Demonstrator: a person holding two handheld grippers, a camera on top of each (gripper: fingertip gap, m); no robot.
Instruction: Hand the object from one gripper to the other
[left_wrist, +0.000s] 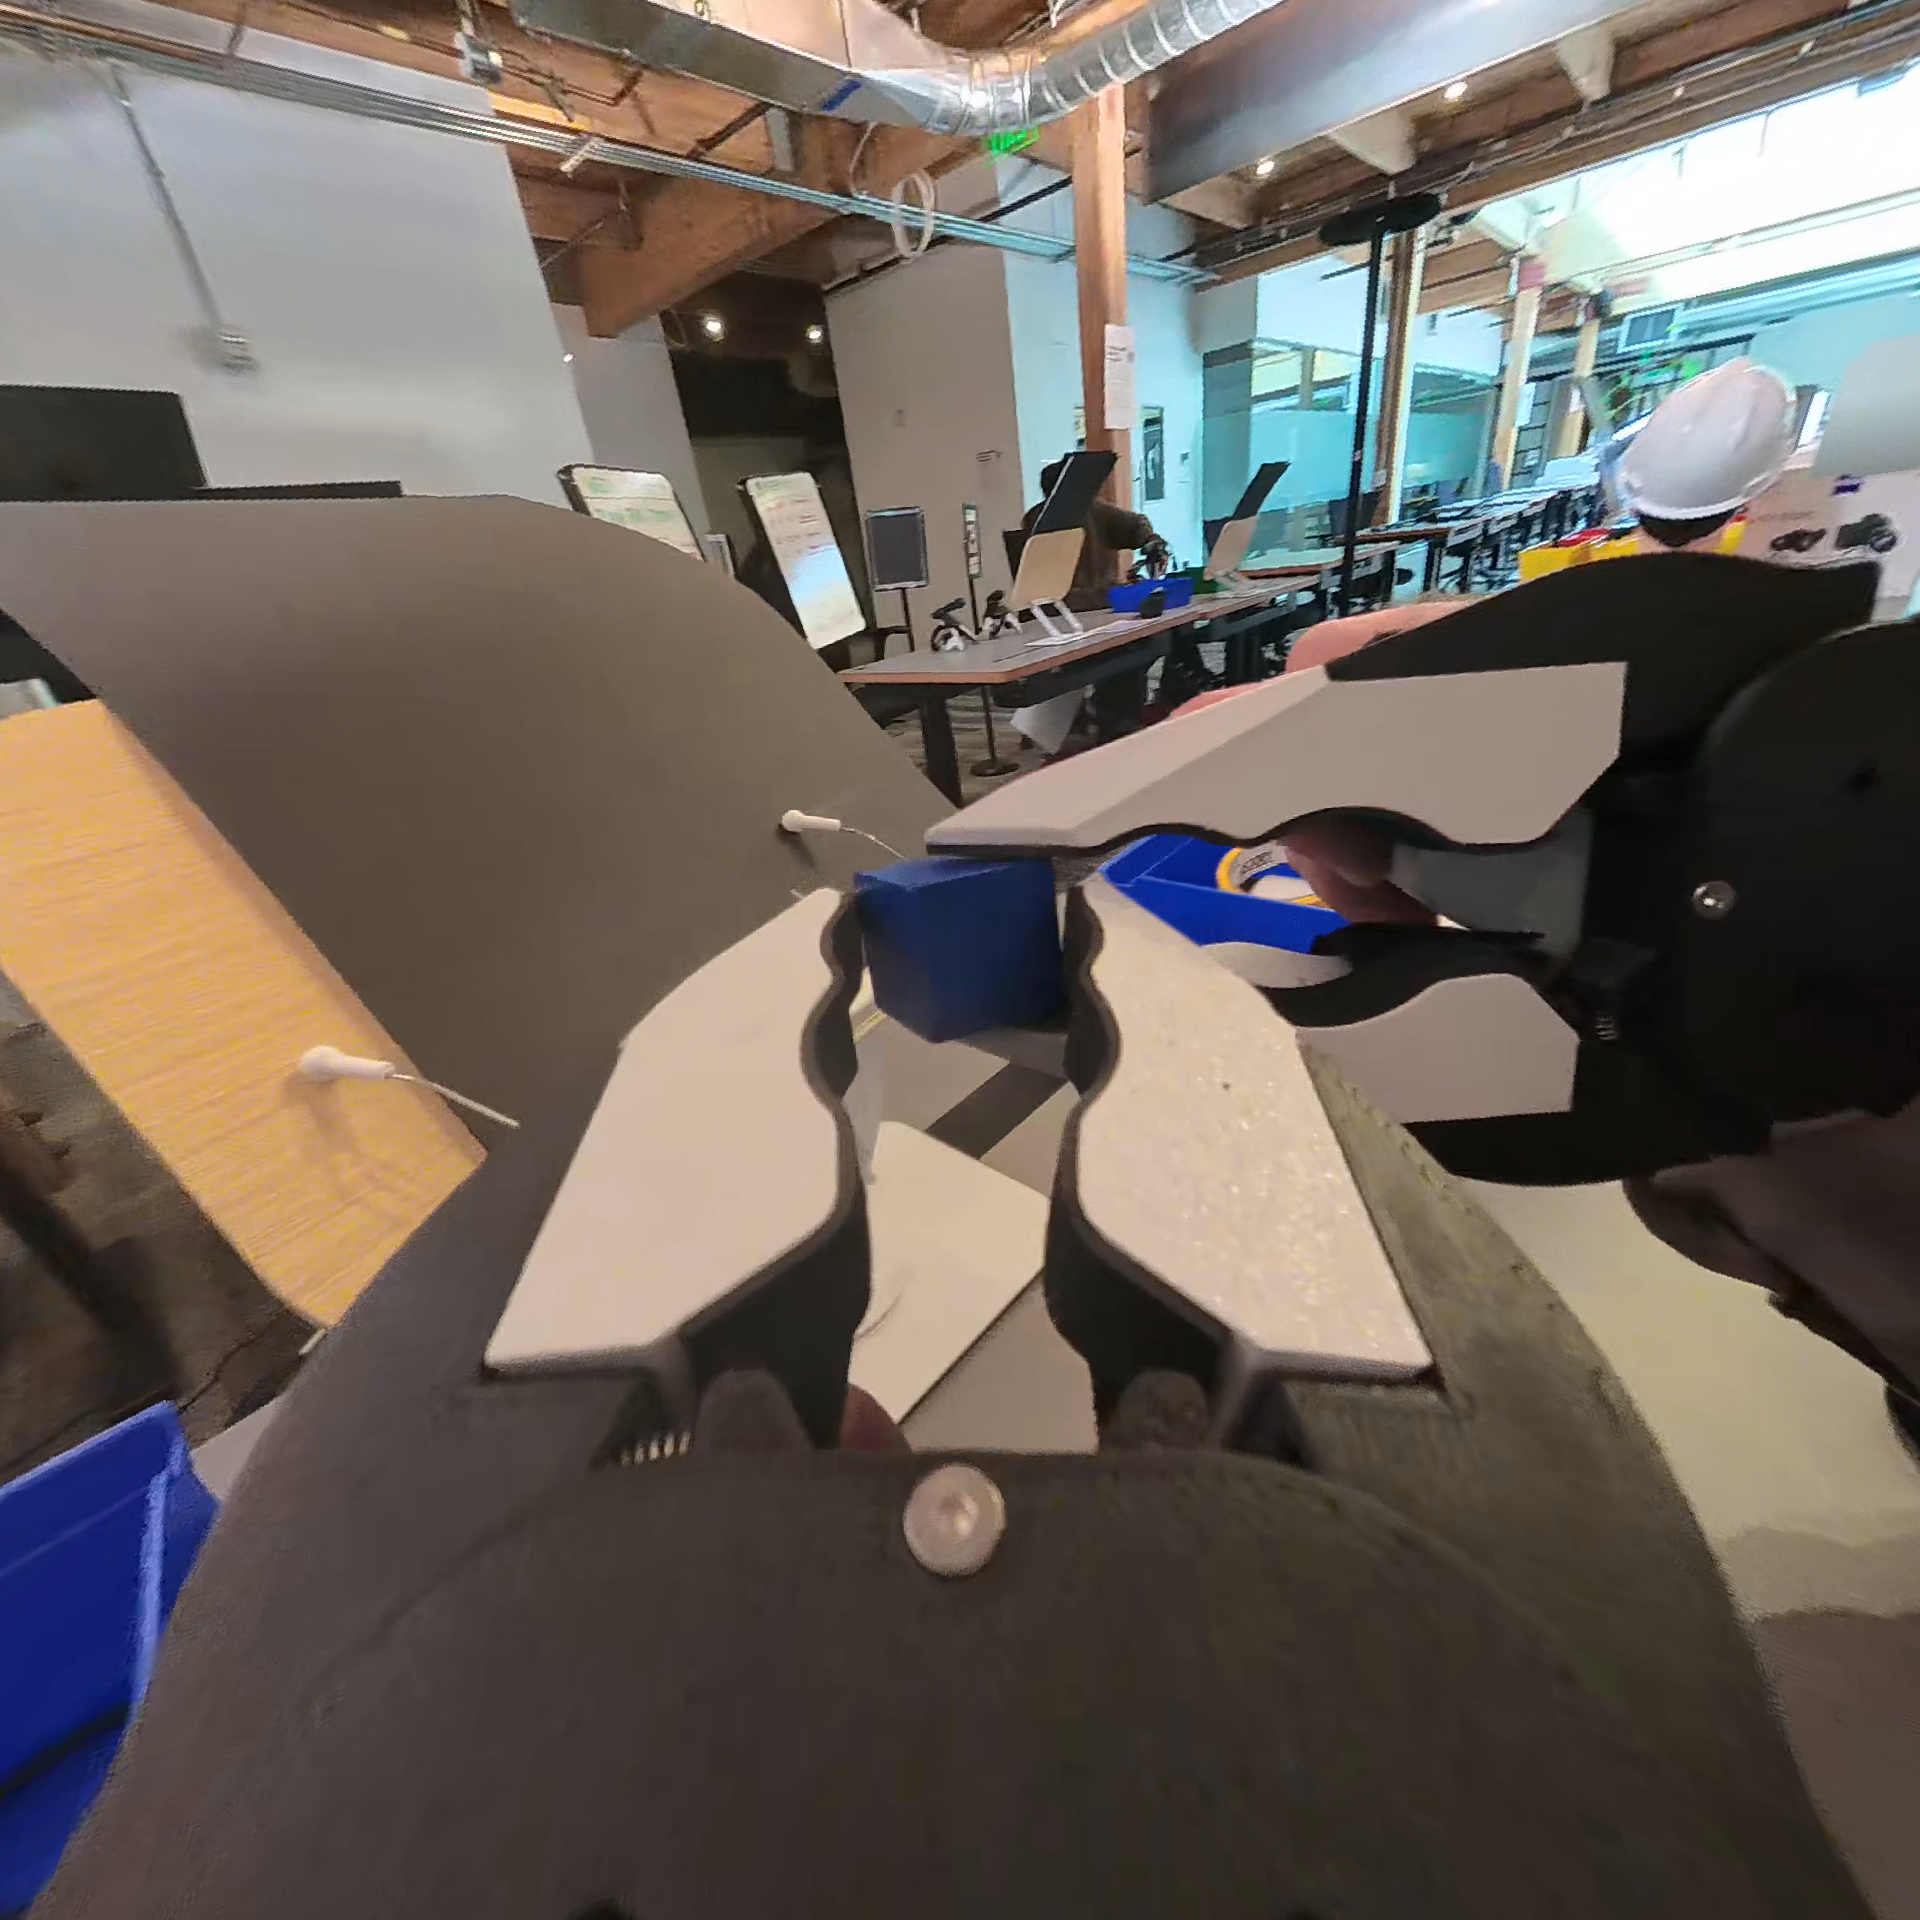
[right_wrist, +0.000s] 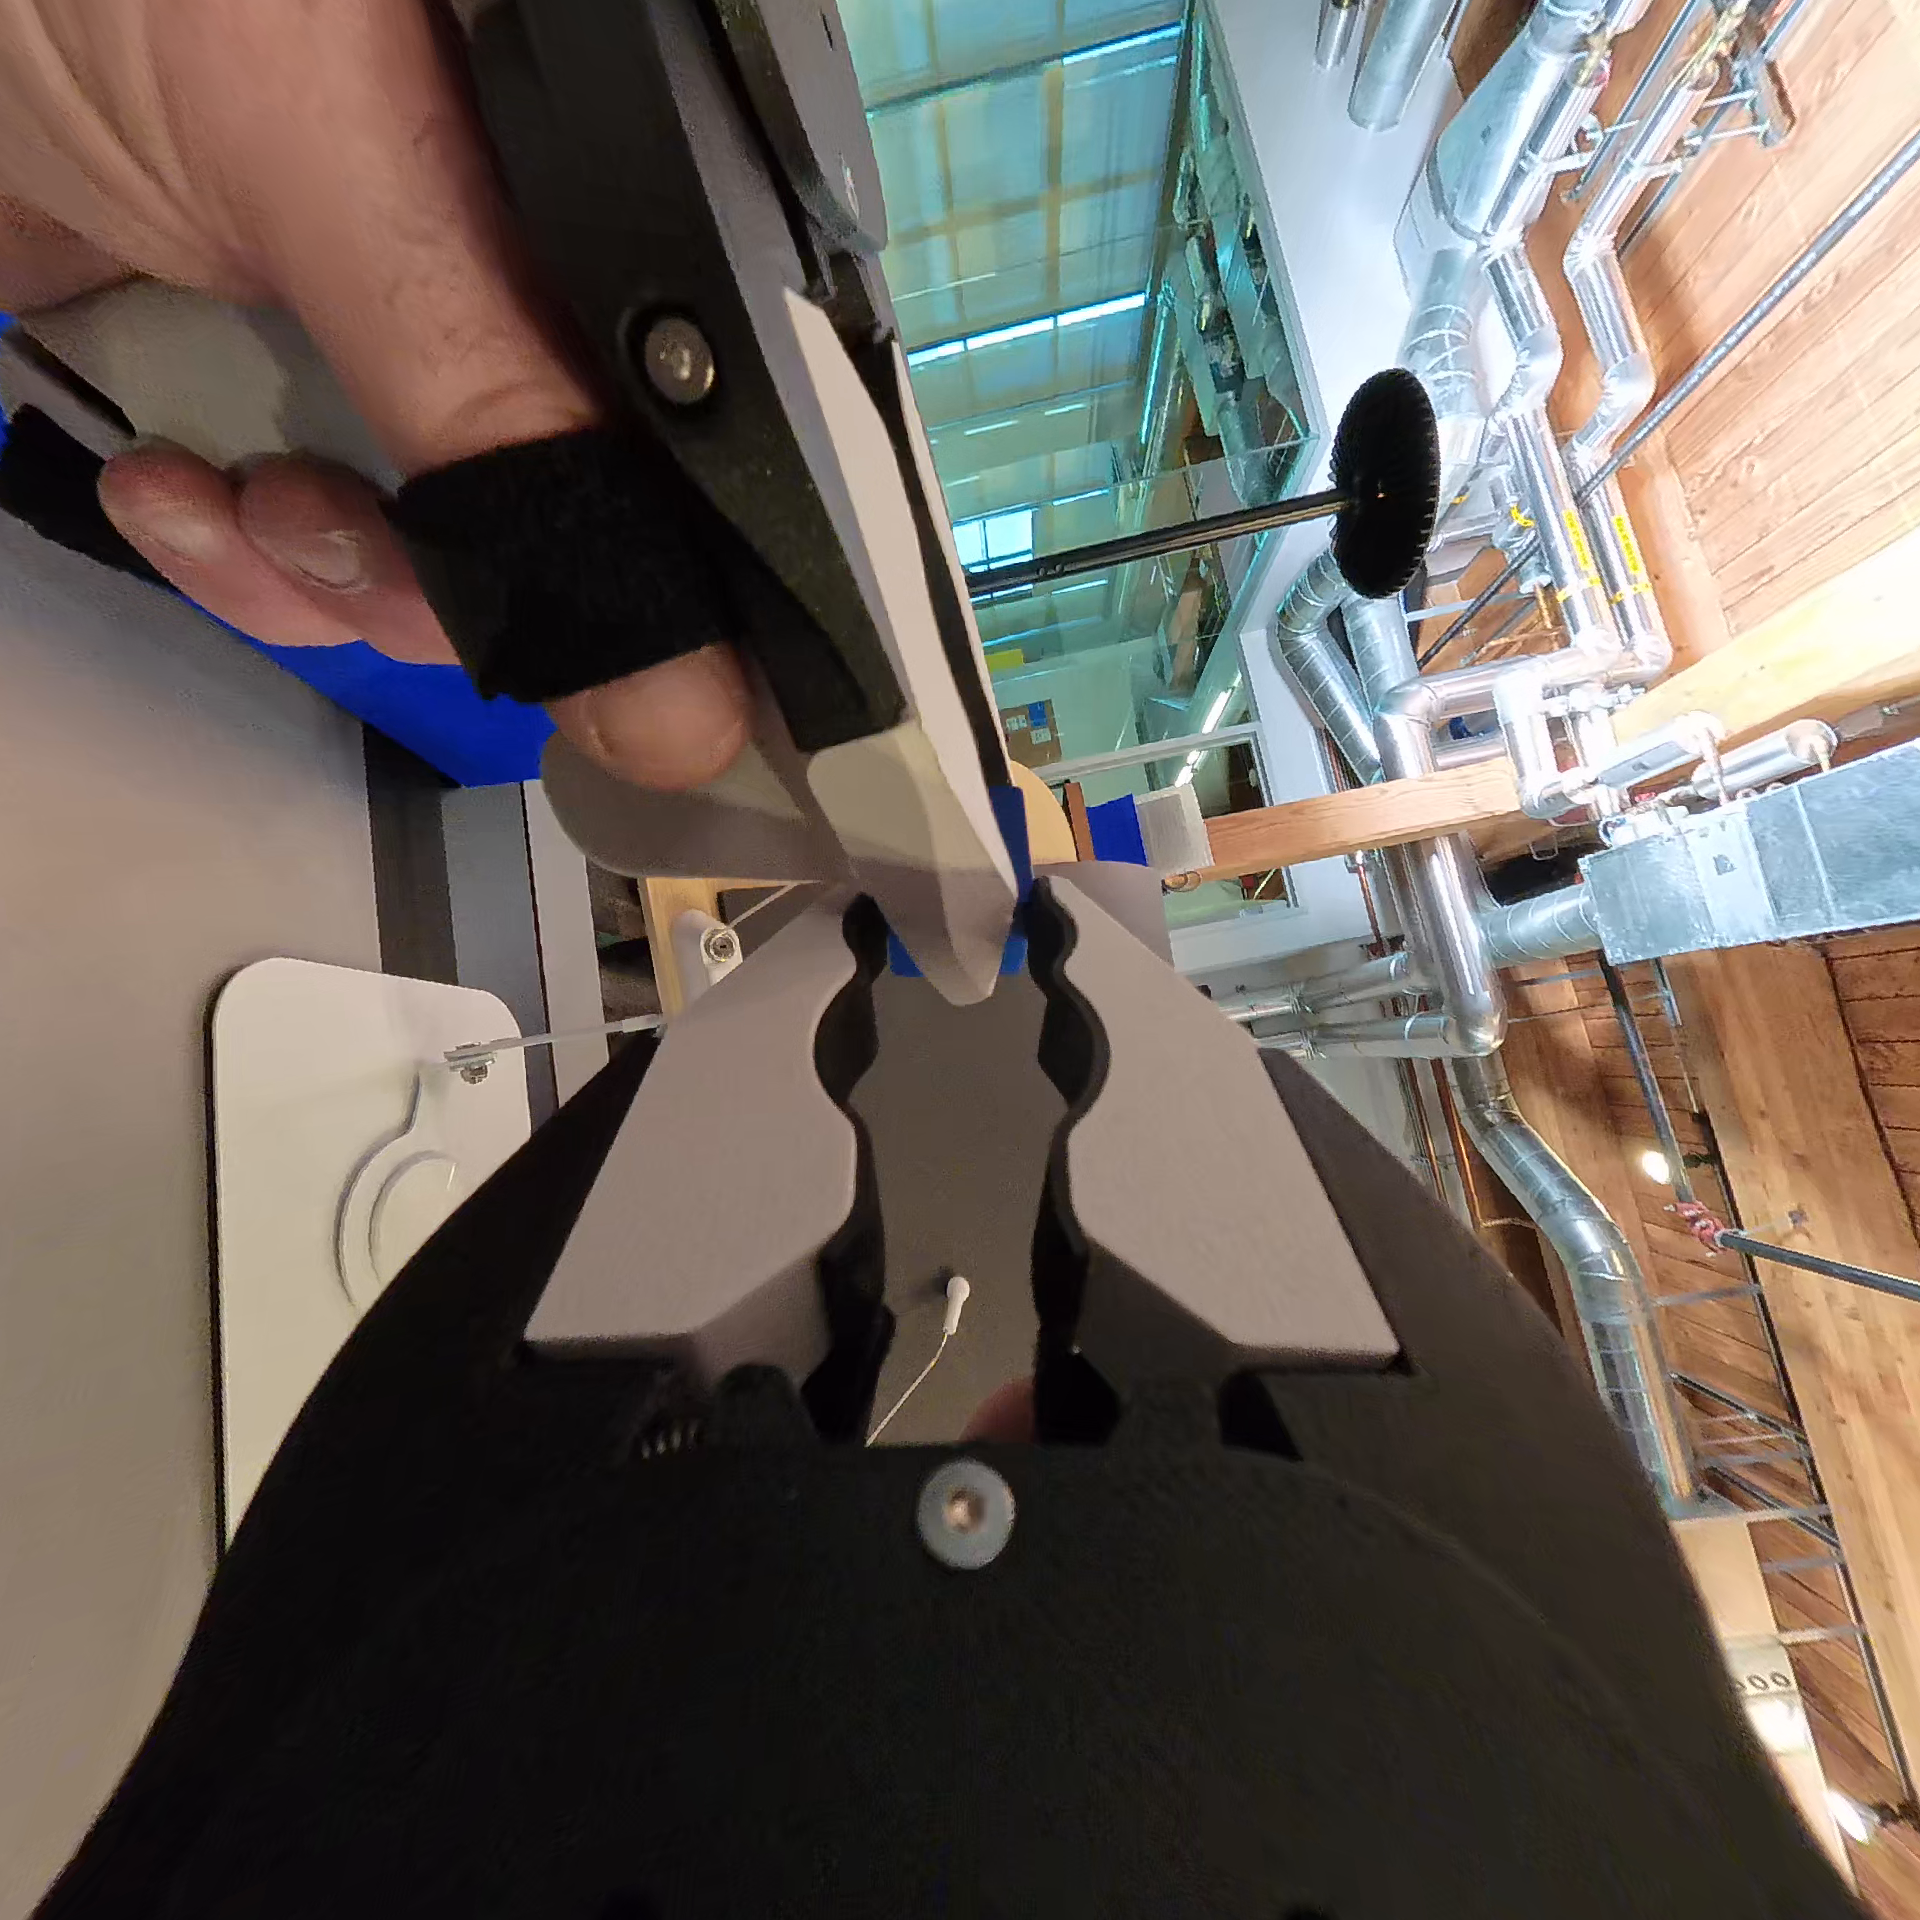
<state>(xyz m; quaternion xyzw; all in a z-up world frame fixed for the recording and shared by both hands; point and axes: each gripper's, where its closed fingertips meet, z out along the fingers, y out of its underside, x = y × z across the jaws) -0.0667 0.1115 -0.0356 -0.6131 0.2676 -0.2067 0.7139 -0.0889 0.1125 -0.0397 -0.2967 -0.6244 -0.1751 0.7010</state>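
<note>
A blue cube (left_wrist: 961, 956) is held up in the air between both grippers. In the left wrist view my left gripper (left_wrist: 958, 920) is shut on it, one fingertip against each side. The right gripper comes in from the right. Its upper finger (left_wrist: 1247, 758) lies on the cube's top, and its lower fingertip is hidden behind my left finger. In the right wrist view my right gripper (right_wrist: 954, 920) is closed around the cube (right_wrist: 1006, 831). Only blue slivers of it show behind the left gripper's fingers (right_wrist: 914, 873), which a hand holds from above.
A dark grey curved panel (left_wrist: 416, 727) and a wood-coloured one (left_wrist: 156, 935) stand close on the left. A blue bin (left_wrist: 1195, 904) sits behind the cube, another (left_wrist: 73, 1590) at lower left. A white board (right_wrist: 343, 1143) lies on the grey table (left_wrist: 1714, 1403). A person in a white hard hat (left_wrist: 1704, 436) is far right.
</note>
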